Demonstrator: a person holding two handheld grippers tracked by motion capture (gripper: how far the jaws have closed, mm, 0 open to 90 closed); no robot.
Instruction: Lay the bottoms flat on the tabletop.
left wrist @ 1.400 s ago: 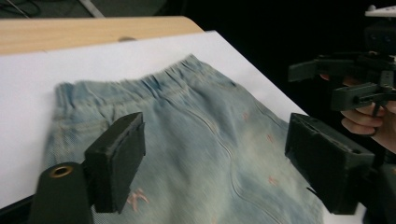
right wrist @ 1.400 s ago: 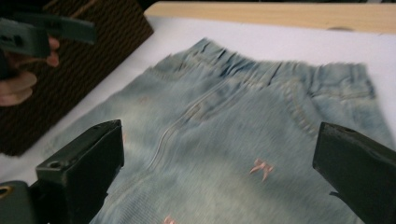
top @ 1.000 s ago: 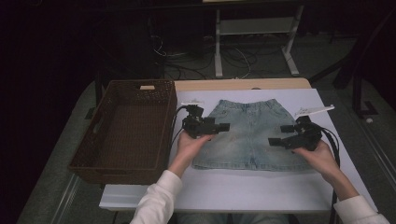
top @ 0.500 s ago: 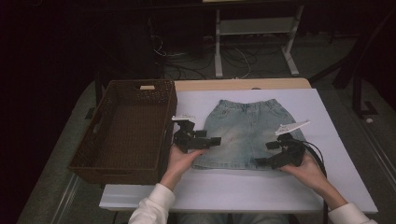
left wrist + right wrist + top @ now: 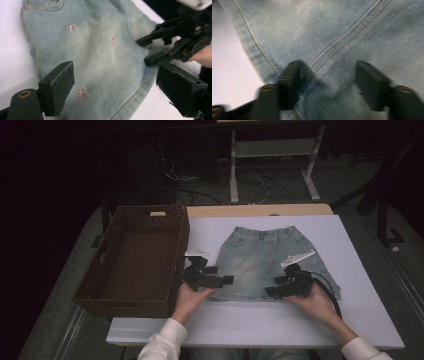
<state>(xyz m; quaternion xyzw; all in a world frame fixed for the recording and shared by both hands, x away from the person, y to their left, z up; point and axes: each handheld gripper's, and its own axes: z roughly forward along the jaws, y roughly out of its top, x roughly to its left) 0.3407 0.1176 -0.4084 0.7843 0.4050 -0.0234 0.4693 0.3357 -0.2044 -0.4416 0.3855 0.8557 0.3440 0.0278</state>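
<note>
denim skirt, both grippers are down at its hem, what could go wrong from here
1. The right gripper has its jaws open right over a stitched seam near the hem of the denim skirt; closing there may pinch only a thin fold, which could slip out.
2. The left gripper, also open, sits over the hem's other corner; uneven grips could skew the lift.
3. The wicker basket stands close beside the left hand, which might knock its wall.

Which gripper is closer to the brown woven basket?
Left. The left gripper is at the denim skirt's left hem, beside the basket; the right gripper is at the right hem, farther away.
</note>
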